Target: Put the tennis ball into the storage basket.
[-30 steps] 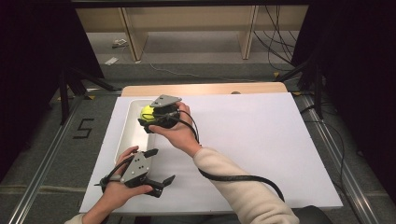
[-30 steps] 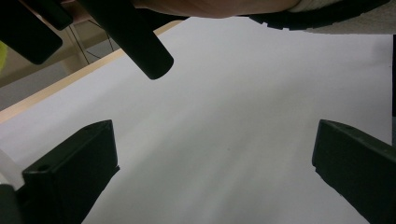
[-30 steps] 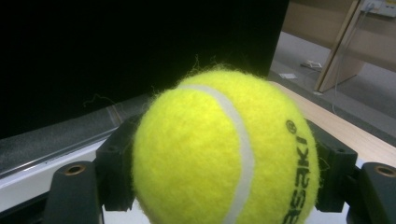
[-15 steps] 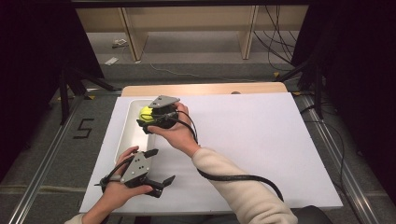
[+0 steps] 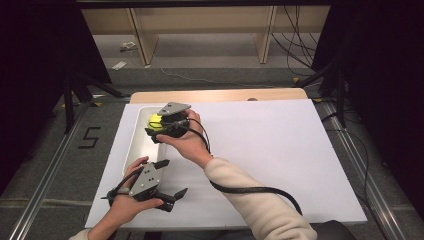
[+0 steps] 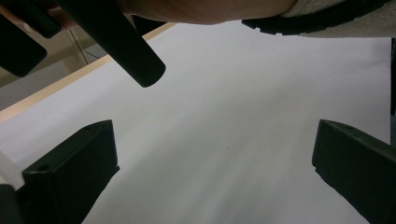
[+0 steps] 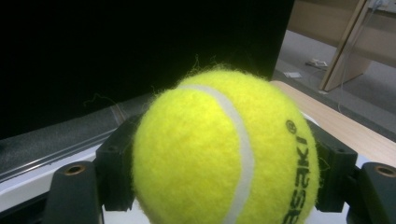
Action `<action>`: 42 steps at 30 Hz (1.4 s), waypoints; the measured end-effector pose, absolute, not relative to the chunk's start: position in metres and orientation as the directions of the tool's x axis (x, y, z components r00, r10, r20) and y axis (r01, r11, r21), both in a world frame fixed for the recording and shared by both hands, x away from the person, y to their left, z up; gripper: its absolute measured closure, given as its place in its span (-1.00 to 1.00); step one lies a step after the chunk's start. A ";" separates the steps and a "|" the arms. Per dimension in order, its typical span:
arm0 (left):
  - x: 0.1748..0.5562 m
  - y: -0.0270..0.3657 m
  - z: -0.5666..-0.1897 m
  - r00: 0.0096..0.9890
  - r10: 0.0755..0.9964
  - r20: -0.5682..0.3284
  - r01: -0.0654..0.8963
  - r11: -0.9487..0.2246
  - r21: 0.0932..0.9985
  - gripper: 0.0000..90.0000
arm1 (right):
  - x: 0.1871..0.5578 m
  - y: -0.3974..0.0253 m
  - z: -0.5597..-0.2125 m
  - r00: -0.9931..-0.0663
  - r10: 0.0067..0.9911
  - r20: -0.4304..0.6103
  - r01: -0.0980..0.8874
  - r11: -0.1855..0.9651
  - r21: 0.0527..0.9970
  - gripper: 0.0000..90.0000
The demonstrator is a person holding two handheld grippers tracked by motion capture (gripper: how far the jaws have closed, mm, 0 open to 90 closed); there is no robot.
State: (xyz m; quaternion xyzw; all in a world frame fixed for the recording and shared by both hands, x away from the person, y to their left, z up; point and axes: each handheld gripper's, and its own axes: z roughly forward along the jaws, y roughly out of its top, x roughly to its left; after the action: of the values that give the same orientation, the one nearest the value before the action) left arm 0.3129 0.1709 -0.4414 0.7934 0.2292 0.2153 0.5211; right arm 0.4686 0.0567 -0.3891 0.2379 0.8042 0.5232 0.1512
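Yellow felt fills the span between the two black jaws of the right gripper: a fuzzy yellow tennis ball with a white seam and black lettering sits pinched there, one jaw pressed to each side of it. In the right gripper view the jaws touch the ball at its left and right flanks, and the ball bulges forward past them.

In the high view the right gripper is held above a shallow white rectangular tray, with the tennis ball at the far end of the tool and over the tray's far half. Whether the ball touches the tray floor cannot be told. The grey three-cornered plate tops the gripper, and its black cable trails back along the cream sleeve.

The left gripper is held low, just beside the near end of the tray, above a white sheet that covers the light wooden table. Its jaws stand spread wide. In the left gripper view the two black jaws rise at the far left and far right edges with bare white sheet between them; nothing is gripped and nothing touches either jaw. The person's right forearm and the black cable cross the top of that view.
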 end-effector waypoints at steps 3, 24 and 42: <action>0.313 0.171 -0.441 0.802 0.588 0.105 0.137 -0.352 0.926 -1.00 | 0.469 0.057 -0.389 -0.842 0.539 0.007 0.224 0.338 0.914 -0.40; 0.313 0.171 -0.442 0.804 0.585 0.101 0.140 -0.352 0.925 -1.00 | 0.471 0.064 -0.390 -0.847 0.532 0.013 0.231 0.344 0.910 -0.40; 0.313 0.170 -0.442 0.808 0.580 0.109 0.135 -0.362 0.922 -1.00 | 0.475 0.067 -0.391 -0.847 0.531 0.025 0.242 0.343 0.908 -0.40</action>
State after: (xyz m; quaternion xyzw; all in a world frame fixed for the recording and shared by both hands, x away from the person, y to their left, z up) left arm 0.3131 0.1702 -0.4419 0.7970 0.2242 0.2142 0.5183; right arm 0.4748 0.0672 -0.3909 0.2391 0.8077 0.5208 0.1388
